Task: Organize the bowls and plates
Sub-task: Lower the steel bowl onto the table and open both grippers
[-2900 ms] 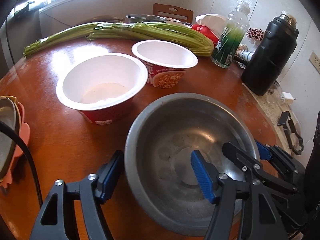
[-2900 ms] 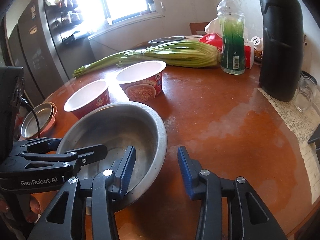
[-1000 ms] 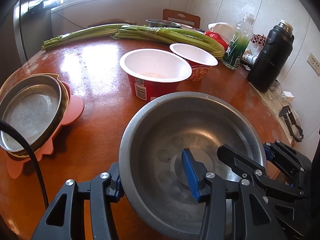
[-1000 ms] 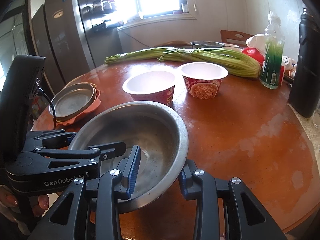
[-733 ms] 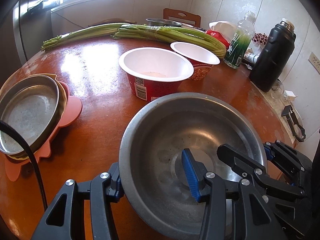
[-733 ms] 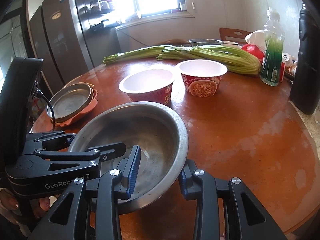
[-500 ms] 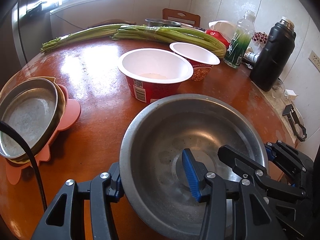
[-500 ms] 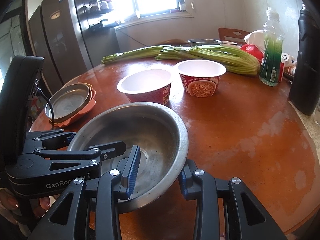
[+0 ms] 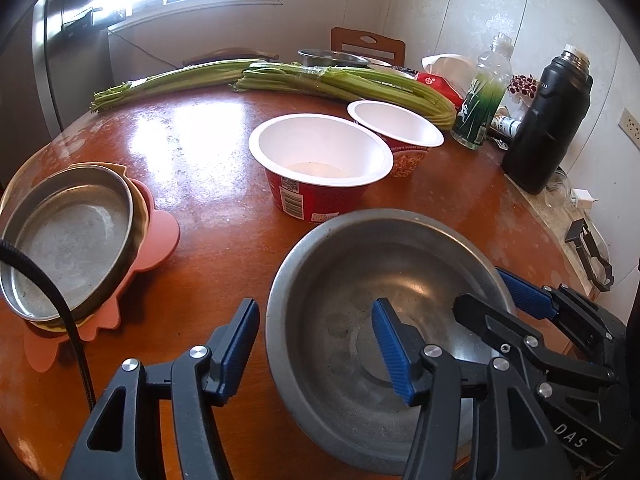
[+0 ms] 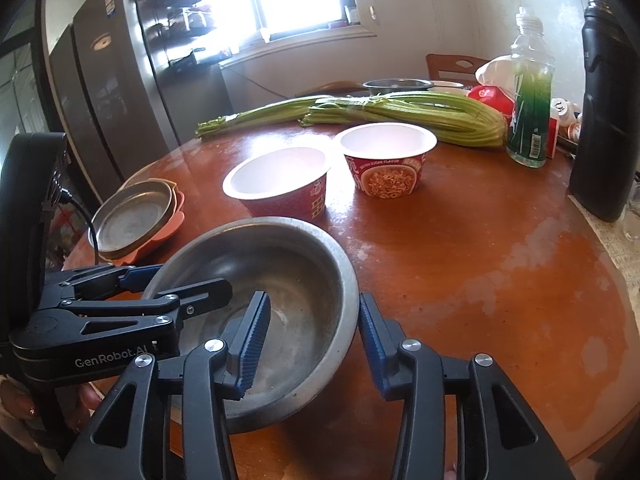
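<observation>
A large steel bowl point(image 9: 384, 280) point(image 10: 296, 264) sits at the near edge of the round wooden table. My left gripper point(image 9: 316, 340) is open, its fingers straddling the bowl's left rim without touching it. My right gripper point(image 10: 314, 332) is open too, straddling the right rim. Two red paper bowls stand behind it, the nearer one point(image 9: 320, 168) point(image 10: 280, 182) and the farther one point(image 9: 396, 134) point(image 10: 388, 158). A steel plate point(image 9: 68, 236) point(image 10: 132, 216) lies on a stack with a pink silicone plate point(image 9: 160, 232) at the left.
Celery bundles point(image 9: 280, 80) lie across the back. A green bottle point(image 9: 482, 108), a black thermos point(image 9: 548, 120) point(image 10: 604, 100) and a red packet stand at the right. A steel bowl point(image 9: 332, 56) sits far back by a chair. A fridge point(image 10: 112, 80) stands left.
Both grippers have opened and let go of the steel bowl's rim; the bowl now rests on the table, nearer the red paper bowl than in the first frames.
</observation>
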A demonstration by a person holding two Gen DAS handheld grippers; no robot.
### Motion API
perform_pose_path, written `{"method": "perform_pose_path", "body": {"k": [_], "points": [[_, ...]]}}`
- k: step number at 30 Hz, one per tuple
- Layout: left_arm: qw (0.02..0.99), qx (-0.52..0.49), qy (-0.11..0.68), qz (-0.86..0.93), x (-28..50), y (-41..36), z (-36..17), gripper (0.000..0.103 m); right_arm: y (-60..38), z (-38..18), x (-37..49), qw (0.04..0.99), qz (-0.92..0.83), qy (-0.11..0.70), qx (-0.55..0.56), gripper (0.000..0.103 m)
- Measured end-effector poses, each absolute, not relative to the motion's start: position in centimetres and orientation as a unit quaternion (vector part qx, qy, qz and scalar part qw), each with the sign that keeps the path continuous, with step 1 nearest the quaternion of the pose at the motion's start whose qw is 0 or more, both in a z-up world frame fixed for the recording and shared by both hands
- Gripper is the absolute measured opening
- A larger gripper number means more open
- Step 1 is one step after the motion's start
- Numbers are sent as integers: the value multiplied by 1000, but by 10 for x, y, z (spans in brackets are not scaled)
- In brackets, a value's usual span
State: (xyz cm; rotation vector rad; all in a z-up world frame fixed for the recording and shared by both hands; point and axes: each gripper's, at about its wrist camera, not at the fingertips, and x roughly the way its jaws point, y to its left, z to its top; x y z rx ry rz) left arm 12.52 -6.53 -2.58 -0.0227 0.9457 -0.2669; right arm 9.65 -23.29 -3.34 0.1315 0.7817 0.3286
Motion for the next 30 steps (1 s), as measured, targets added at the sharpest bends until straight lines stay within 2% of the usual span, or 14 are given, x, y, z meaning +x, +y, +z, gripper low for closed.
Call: {"method": "perform_pose_path", "body": {"k": [3, 30], "points": [[884, -12, 450, -127, 124, -63, -23, 60, -235, -30, 95, 912, 155, 374, 64, 51], [906, -17, 406, -117, 112, -45, 37, 66, -249, 28, 88, 933, 134, 324, 82, 59]]}}
